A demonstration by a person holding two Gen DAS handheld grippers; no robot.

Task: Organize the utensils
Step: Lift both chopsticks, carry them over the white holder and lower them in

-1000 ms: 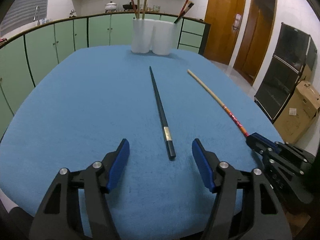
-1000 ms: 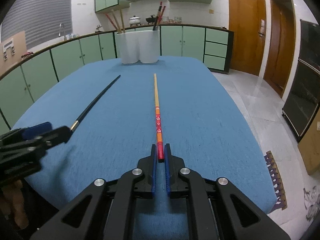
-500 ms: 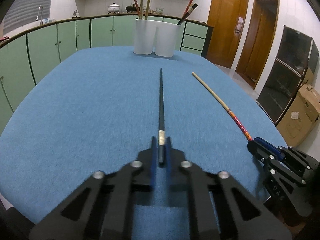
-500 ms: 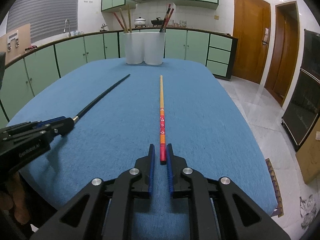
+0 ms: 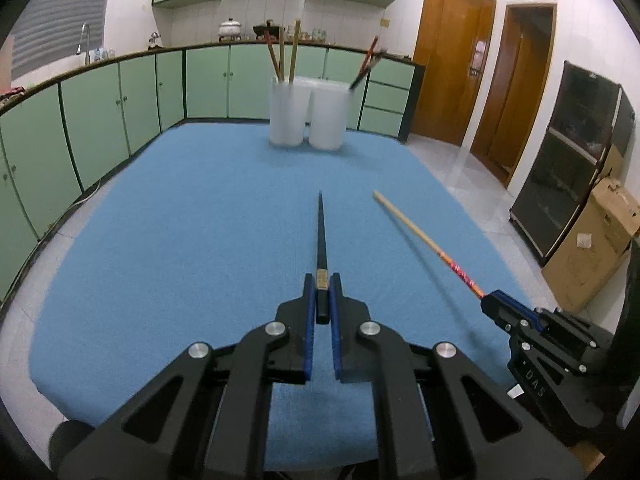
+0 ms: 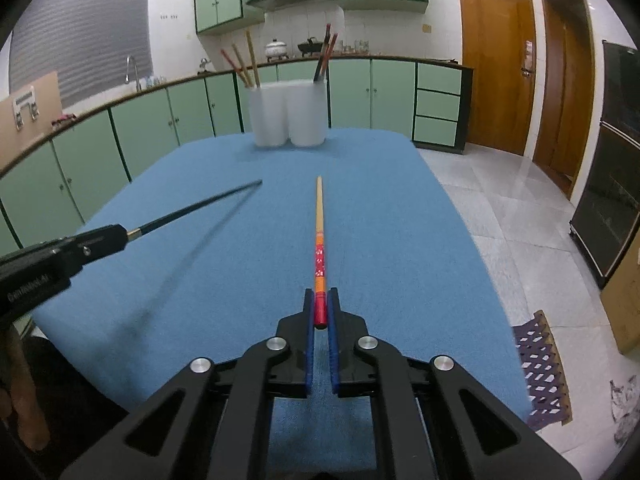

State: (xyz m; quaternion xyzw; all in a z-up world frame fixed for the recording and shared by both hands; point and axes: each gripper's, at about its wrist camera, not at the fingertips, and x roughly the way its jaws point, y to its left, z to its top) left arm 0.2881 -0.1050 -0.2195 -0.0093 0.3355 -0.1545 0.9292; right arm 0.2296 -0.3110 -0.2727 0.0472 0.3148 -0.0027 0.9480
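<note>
My left gripper point(image 5: 322, 280) is shut on the thick end of a black chopstick point(image 5: 321, 236), held above the blue table point(image 5: 180, 240) with its tip pointing away. My right gripper point(image 6: 320, 294) has its jaws closing on the red end of a wooden chopstick point(image 6: 319, 236), pads pressed against it, also raised off the cloth. Each view shows the other tool: the right gripper point(image 5: 490, 300) at the right, the left gripper point(image 6: 120, 236) at the left with the black chopstick point(image 6: 192, 210). Two white holders point(image 5: 289, 114) point(image 5: 330, 118) with several chopsticks stand at the table's far end.
Green cabinets point(image 5: 100, 120) run along the left and back walls. To the right are wooden doors point(image 5: 448, 68), a black glass cabinet point(image 5: 576, 152) and a cardboard box point(image 5: 596, 240). A patterned mat point(image 6: 544, 364) lies on the tiled floor right of the table.
My left gripper shut on the black chopstick, which had lain between its open jaws. Both grippers then rose, lifting their chopsticks off the cloth.
</note>
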